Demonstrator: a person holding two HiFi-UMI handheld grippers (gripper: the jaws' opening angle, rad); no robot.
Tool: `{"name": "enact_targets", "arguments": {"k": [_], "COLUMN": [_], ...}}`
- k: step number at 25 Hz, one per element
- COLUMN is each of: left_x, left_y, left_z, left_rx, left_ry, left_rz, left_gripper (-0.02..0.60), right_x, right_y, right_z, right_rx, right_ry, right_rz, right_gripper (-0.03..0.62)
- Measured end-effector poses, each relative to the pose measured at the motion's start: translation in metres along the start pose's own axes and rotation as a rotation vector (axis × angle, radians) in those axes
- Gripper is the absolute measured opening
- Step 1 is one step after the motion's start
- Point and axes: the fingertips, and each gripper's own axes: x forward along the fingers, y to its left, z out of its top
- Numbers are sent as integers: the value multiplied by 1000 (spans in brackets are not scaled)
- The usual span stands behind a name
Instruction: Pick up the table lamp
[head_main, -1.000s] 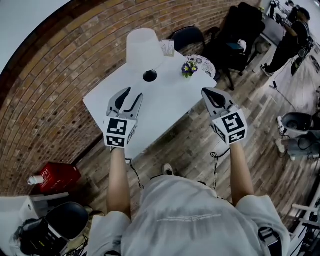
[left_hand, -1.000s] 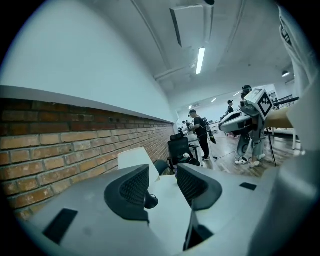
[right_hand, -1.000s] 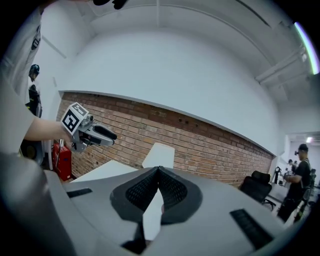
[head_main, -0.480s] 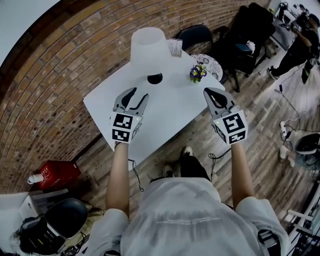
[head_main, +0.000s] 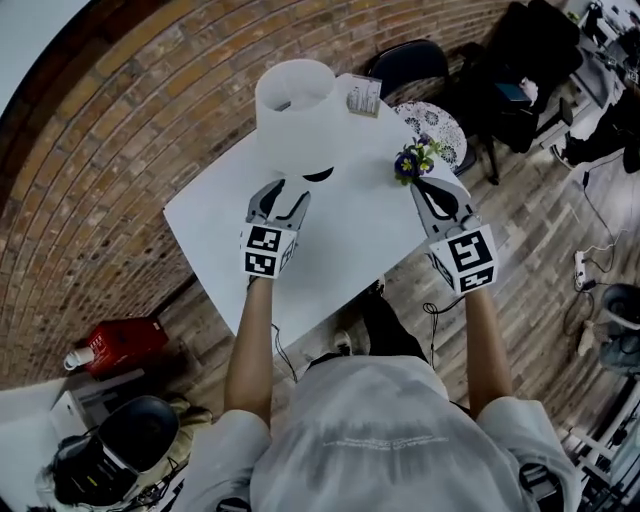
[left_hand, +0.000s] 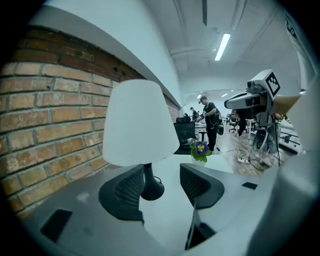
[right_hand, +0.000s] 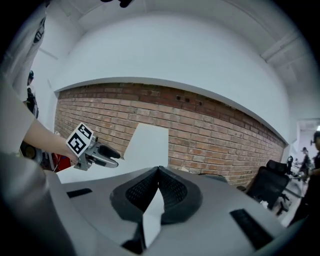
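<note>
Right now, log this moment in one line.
left gripper open, facing table lamp | right gripper shut, empty | table lamp upright, ungrasped

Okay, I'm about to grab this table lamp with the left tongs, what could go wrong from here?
The left tongs are open and aimed at the thin stem under the wide shade of the table lamp. With a grip that low, the lamp looks top-heavy and may tip. The flower pot stands close by the shut right tongs, so a careless swing could knock it over.

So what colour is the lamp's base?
The lamp base is black; the left gripper view shows it best.
</note>
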Motion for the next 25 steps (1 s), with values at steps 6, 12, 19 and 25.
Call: {"name": "enact_targets", "arguments": {"k": [6,12,19,25], "left_x": [48,88,122,146], "left_y": [8,21,33,42], "left_z": [-35,-52,-61,-58], "left_rx": [-44,-33,-35,-41], "left_ry": [65,77,69,29], "left_rz": [-7,26,46,42], "left_gripper": [215,215,215,215], "right_x": [36,60,74,83], "right_y": [-14,-27,-30,-37], "right_z": [-21,-36,-53,-64], "right_rx": [9,21,23,45], "right_ry": [45,82,125,153], "right_rz": [27,48,83,81], "right_gripper": [2,2,2,2]}}
